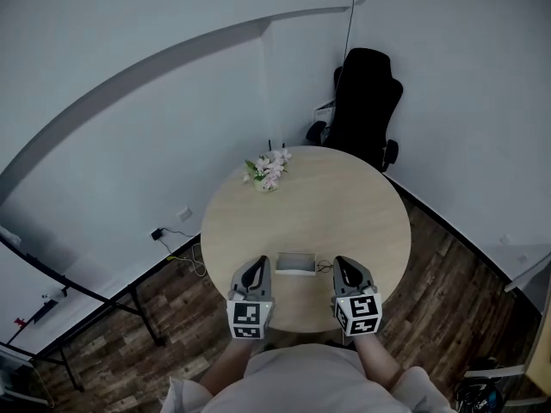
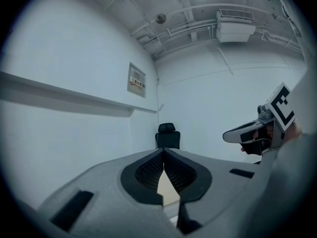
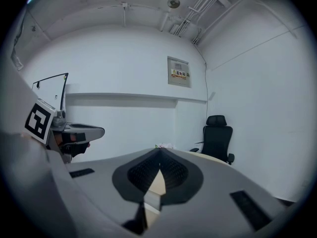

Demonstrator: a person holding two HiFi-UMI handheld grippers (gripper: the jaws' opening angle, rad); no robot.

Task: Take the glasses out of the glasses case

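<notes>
Round table [image 1: 344,205] bears glasses case [image 1: 296,263], apparently closed; left gripper [image 1: 256,271] and right gripper [image 1: 347,270] flank it, clenched empty.

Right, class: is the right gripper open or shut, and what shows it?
Shut. In its own view the right gripper has its jaws together at the tips, with nothing between them; only the table shows below.
</notes>
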